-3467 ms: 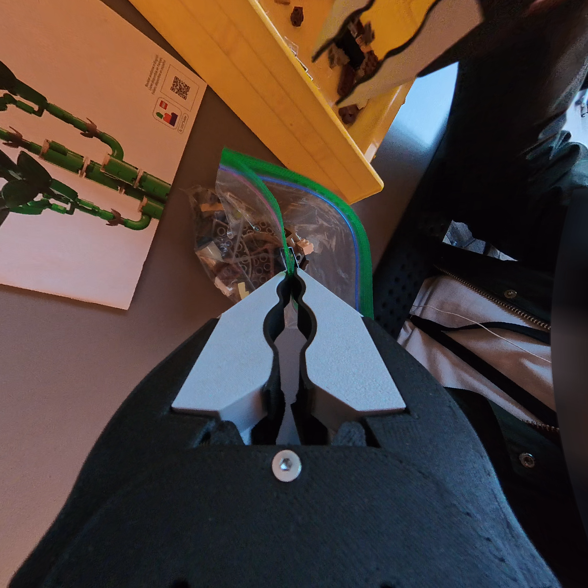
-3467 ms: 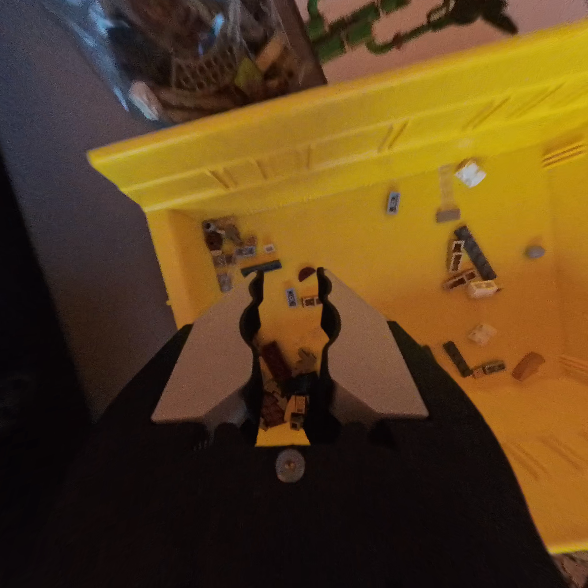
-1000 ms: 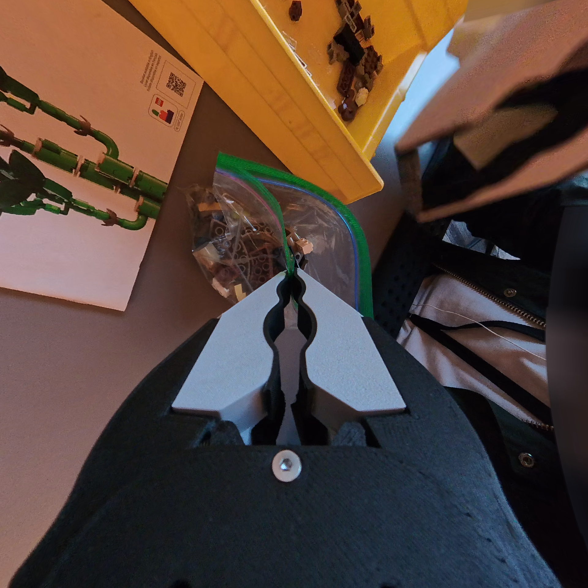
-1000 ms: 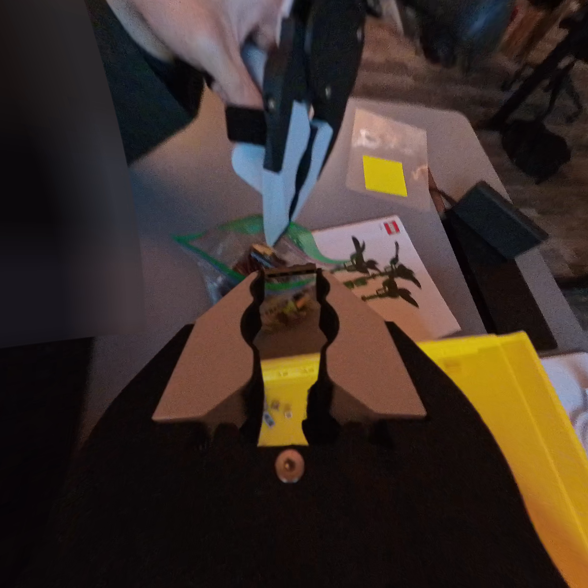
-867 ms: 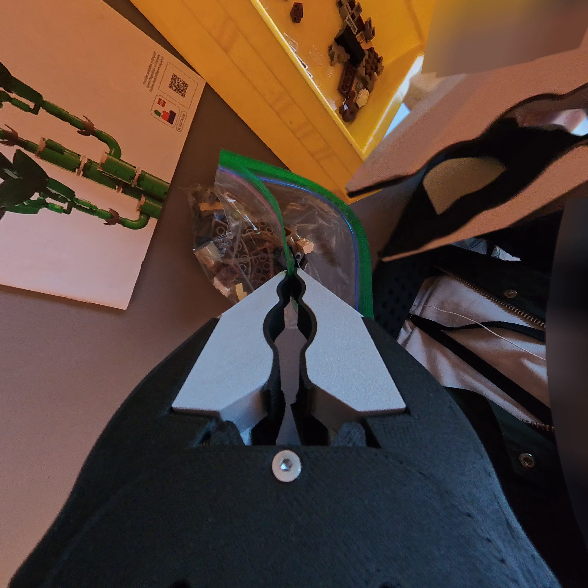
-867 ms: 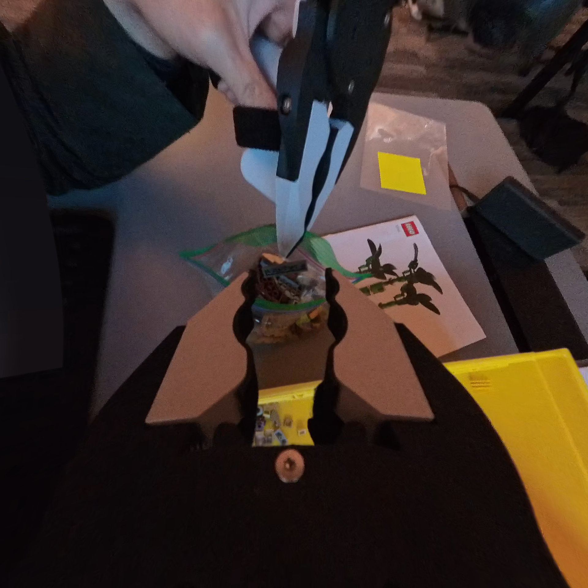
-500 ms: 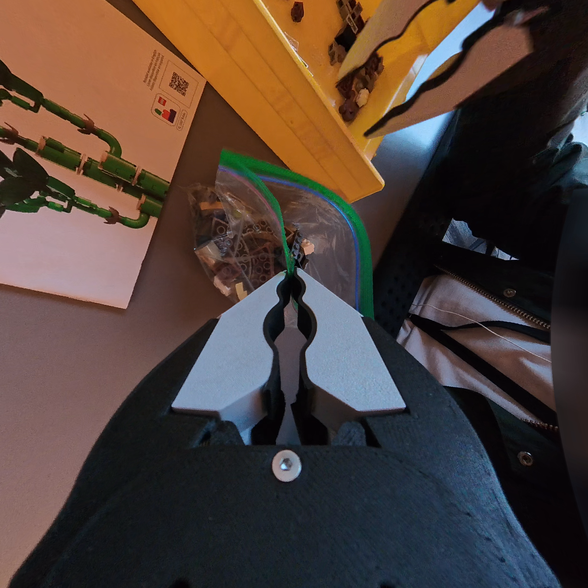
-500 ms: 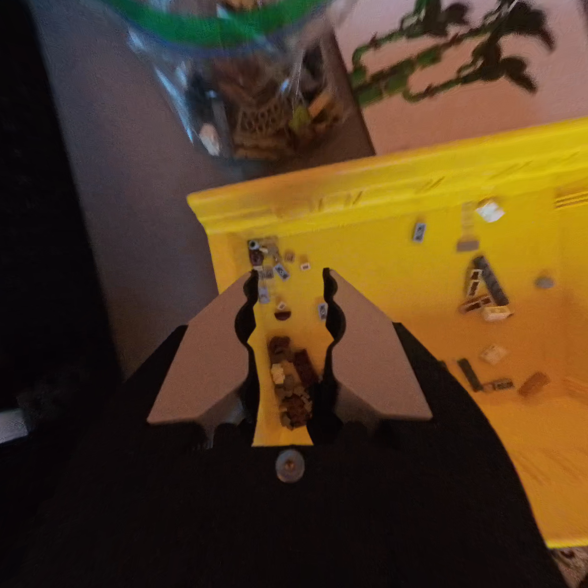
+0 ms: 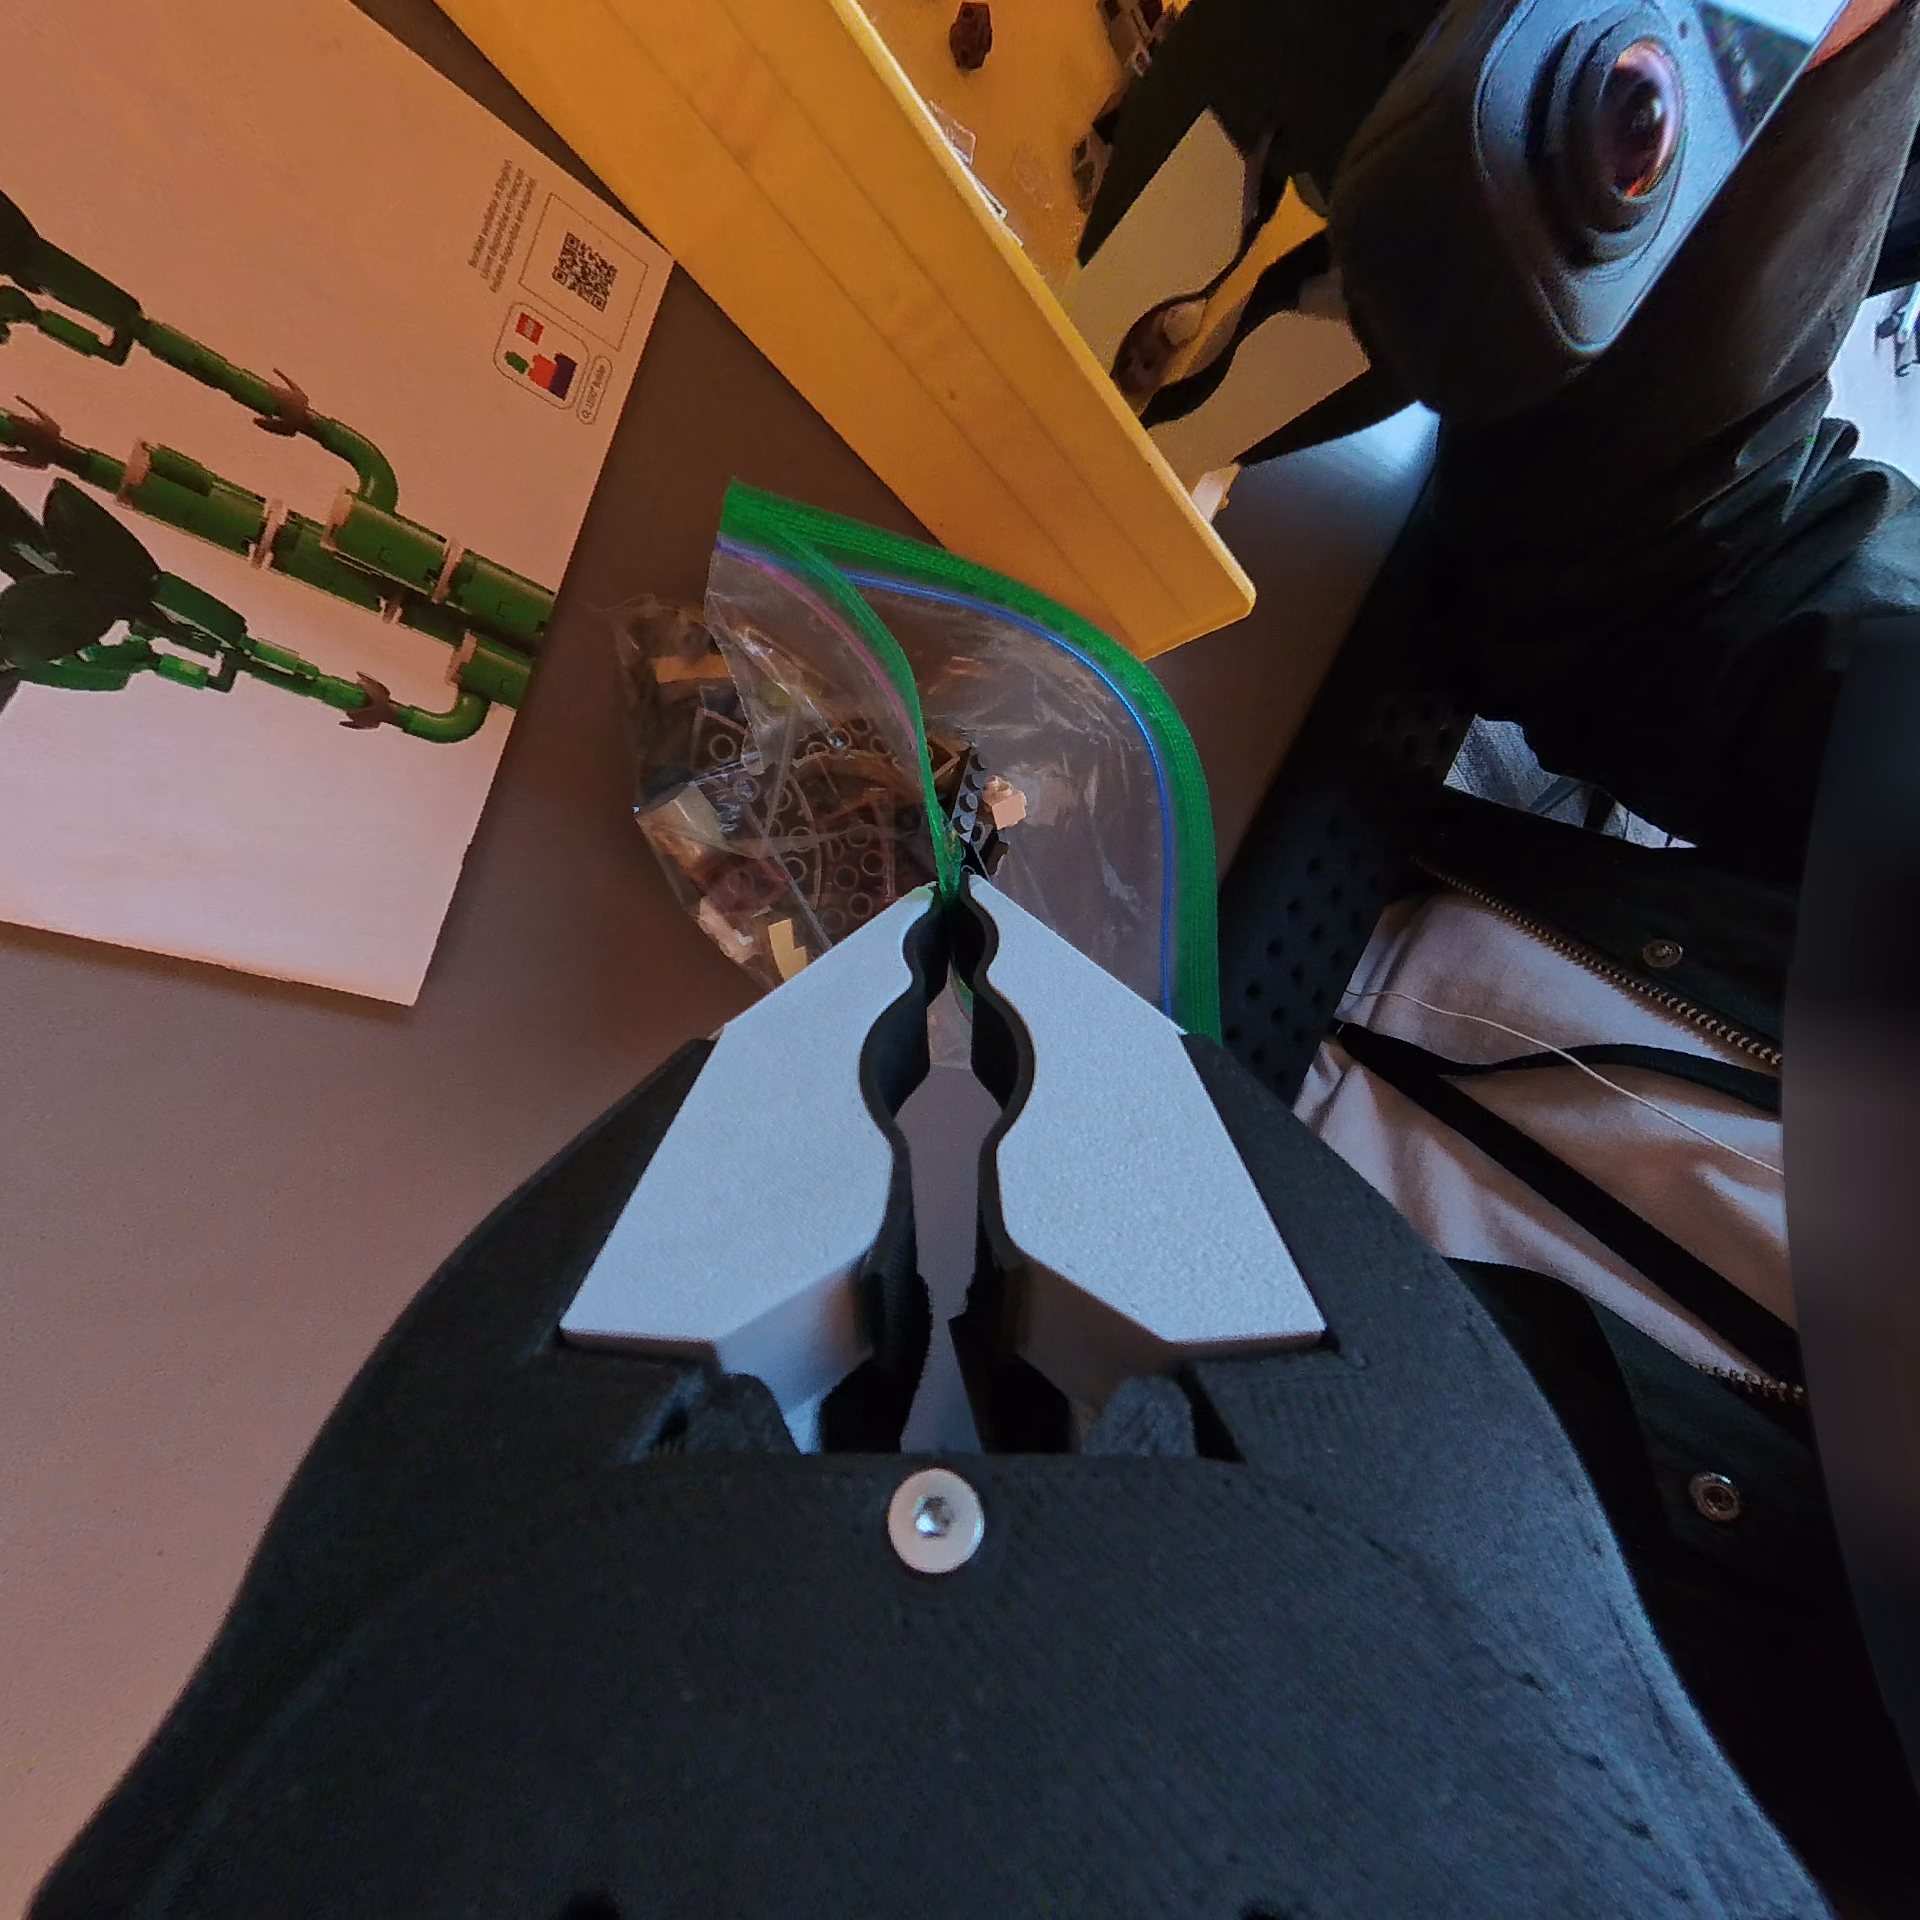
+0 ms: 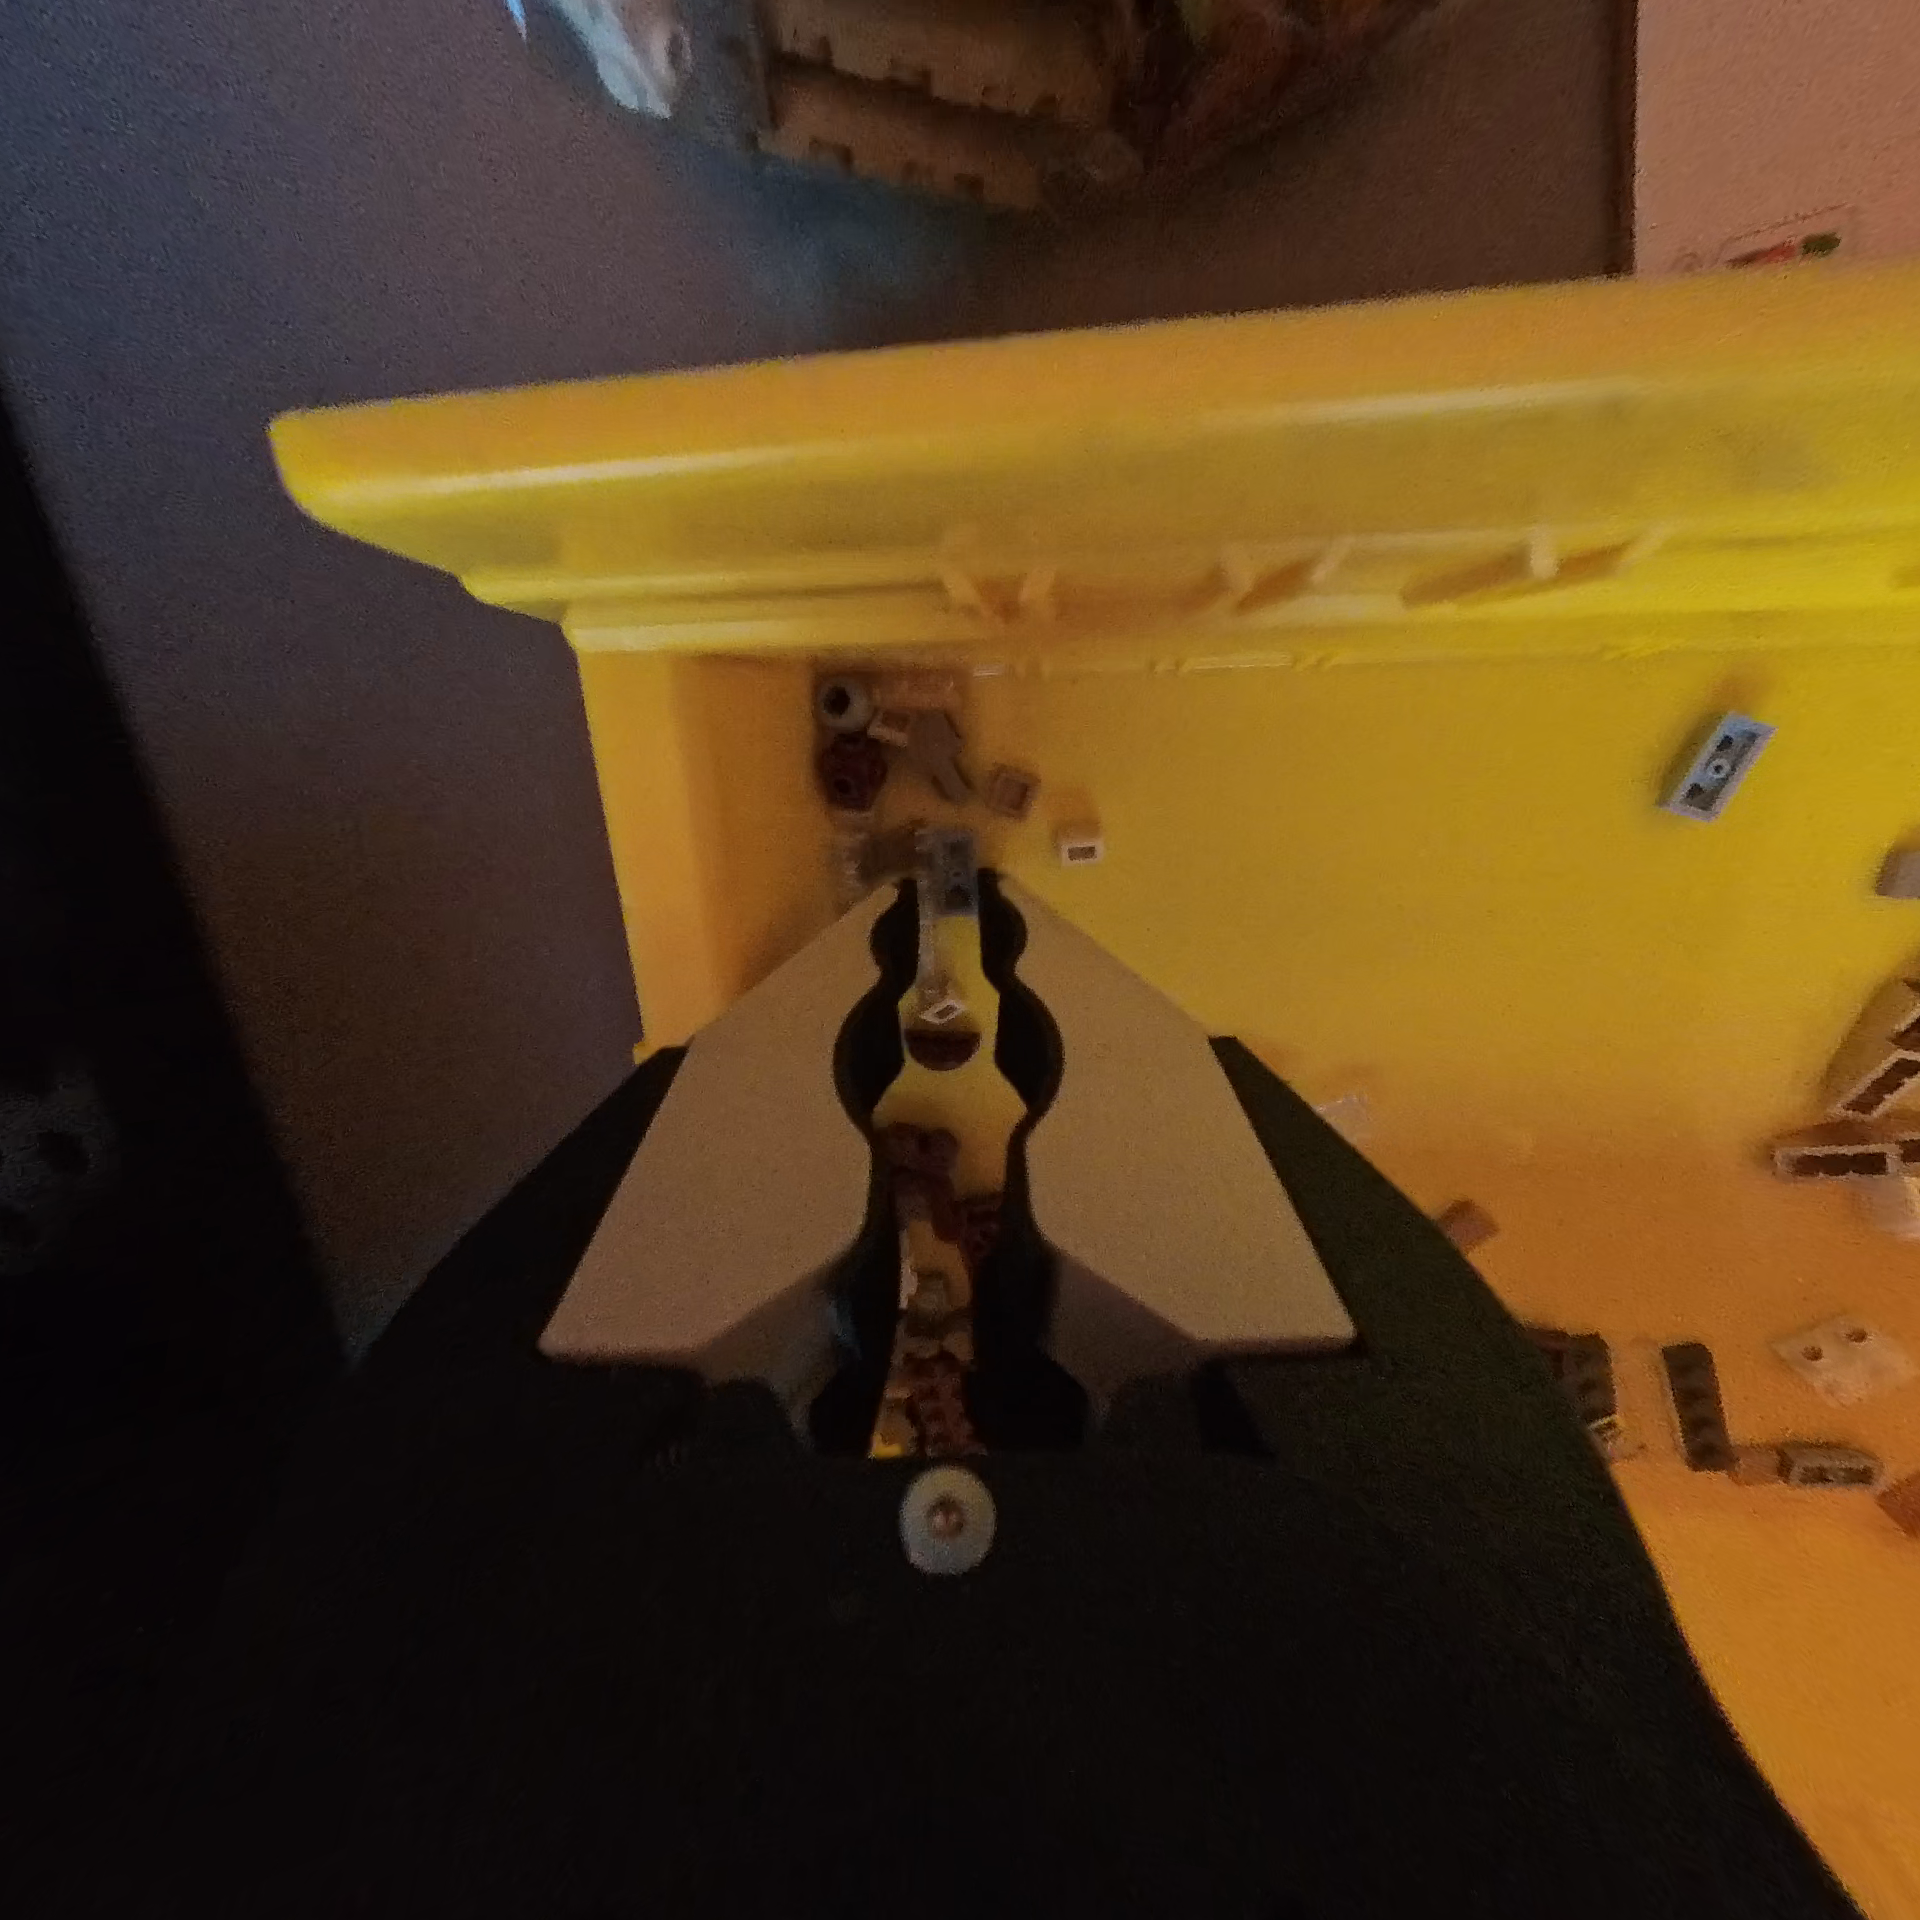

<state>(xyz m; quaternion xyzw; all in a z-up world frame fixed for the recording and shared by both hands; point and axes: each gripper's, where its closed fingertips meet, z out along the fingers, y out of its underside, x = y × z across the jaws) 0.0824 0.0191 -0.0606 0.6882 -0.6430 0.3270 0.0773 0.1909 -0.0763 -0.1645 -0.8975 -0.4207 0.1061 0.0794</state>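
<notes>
Since half a second ago the right gripper [image 10: 951,894] has dropped lower into the corner of the yellow bin [image 10: 1039,488] and its fingers have narrowed from a wide gap to a slim one around small pieces at the tips; whether they already pinch one I cannot tell. On the grey desk [image 9: 208,1195] the bin lies beside a printed booklet [image 9: 260,520] showing a green plant model, with the clear zip bag [image 9: 935,727] between them. Loose bricks [image 10: 1714,1382] are scattered over the bin floor, so plenty remains outside the bag, which already holds a heap of bricks. The left gripper [image 9: 951,904] is closed on the bag's green rim, holding the mouth open. A small grey plate [image 10: 951,862] sits right at the right gripper's tips.
</notes>
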